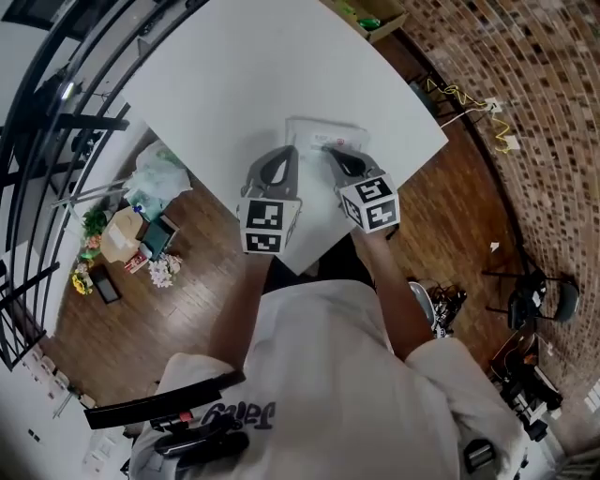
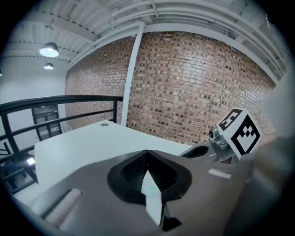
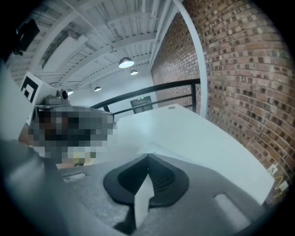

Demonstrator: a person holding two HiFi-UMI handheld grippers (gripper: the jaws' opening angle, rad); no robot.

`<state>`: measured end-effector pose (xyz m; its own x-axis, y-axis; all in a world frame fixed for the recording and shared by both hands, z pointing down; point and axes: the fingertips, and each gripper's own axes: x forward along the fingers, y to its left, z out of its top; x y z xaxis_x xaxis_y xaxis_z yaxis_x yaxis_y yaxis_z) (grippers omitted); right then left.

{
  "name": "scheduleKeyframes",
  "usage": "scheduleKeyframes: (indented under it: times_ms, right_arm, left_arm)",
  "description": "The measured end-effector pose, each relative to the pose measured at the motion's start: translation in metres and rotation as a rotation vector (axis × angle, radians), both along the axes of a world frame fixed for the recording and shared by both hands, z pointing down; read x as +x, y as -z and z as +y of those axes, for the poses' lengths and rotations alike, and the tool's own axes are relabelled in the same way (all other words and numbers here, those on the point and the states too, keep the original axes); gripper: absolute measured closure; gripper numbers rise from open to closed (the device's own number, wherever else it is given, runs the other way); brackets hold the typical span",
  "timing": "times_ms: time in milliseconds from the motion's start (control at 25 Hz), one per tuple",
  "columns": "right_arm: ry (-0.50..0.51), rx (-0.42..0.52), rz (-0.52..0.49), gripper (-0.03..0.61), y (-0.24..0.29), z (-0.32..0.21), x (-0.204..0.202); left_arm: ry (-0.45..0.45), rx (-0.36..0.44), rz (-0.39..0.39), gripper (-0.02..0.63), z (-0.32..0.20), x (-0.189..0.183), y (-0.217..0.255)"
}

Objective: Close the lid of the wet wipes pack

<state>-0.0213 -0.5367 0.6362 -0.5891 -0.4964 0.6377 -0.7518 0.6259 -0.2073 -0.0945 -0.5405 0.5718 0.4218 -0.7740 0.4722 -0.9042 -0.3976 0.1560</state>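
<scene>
The wet wipes pack [image 1: 317, 134] is a white packet lying on the white table [image 1: 234, 75], near its front corner. Whether its lid is up or down I cannot make out. My left gripper [image 1: 292, 152] is at the pack's left front edge and my right gripper [image 1: 324, 150] at its right front edge, their tips close together. In the left gripper view the left gripper [image 2: 147, 153] is shut, its jaws meeting with nothing between them. In the right gripper view the right gripper [image 3: 148, 157] is likewise shut and empty, and the pack is hidden below the jaws.
A cardboard box [image 1: 373, 19] with green things sits at the table's far right corner. The table's front edge [image 1: 309, 262] runs just before my body. Bags and clutter [image 1: 141, 216] lie on the wooden floor to the left. A black railing [image 2: 60, 100] stands beyond the table.
</scene>
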Motion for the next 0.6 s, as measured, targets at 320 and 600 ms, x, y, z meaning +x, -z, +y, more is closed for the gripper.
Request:
scheduleKeyframes:
  times_ms: [320,600]
  right_arm:
    - [-0.109,0.23,-0.077,0.591,0.097,0.059,-0.003]
    - [-0.224,0.376,-0.111,0.591,0.15,0.127,0.024]
  left_arm:
    - [-0.04,0.14,0.074,0.597,0.048,-0.011,0.073]
    - [-0.13,0.215,0.104,0.597,0.105,0.014,0.104]
